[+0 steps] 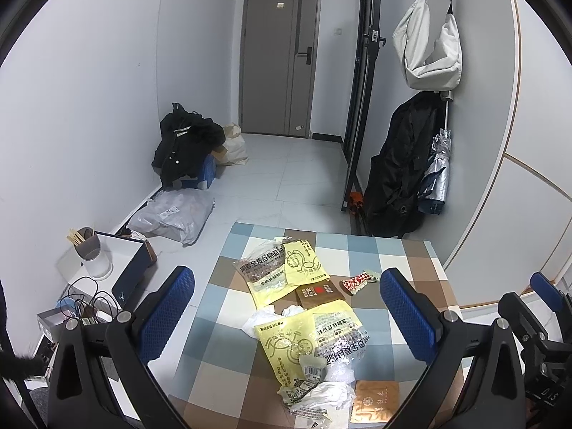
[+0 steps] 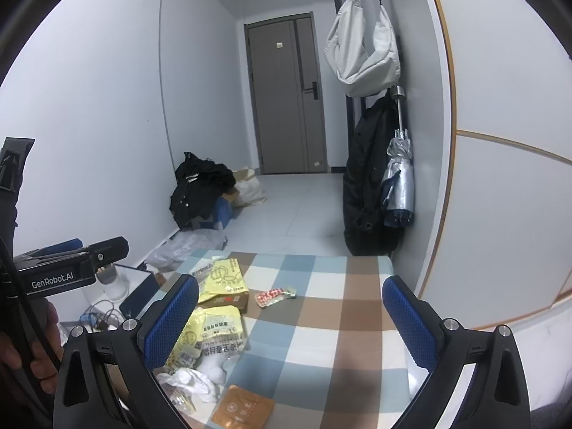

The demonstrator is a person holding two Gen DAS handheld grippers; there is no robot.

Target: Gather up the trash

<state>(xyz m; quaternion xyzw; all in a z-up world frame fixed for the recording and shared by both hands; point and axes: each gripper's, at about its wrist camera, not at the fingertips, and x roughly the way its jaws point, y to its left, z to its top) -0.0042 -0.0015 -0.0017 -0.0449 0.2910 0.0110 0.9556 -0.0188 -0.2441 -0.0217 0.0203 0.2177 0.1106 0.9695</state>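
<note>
Both grippers, left gripper (image 1: 286, 318) and right gripper (image 2: 290, 318), spread wide, holding nothing | yellow wrappers (image 1: 304, 336), tissues (image 1: 332, 395), orange packet (image 1: 375, 400) lie on checked table (image 1: 221, 307)

Grey door (image 1: 280, 60) at far end; white bag (image 1: 427, 46), folded umbrella (image 1: 436, 175) hanging on right wall.

"GenRobot.AI" stands in white on the black body of the left gripper (image 2: 68, 275), seen from the right wrist. The brown box (image 1: 318, 295) near the middle of the table (image 1: 393, 254) carries "LOVE" beside a red square. The yellow wrappers (image 1: 286, 279) at the table's left edge bear Chinese print, upside down and too blurred to read.
</note>
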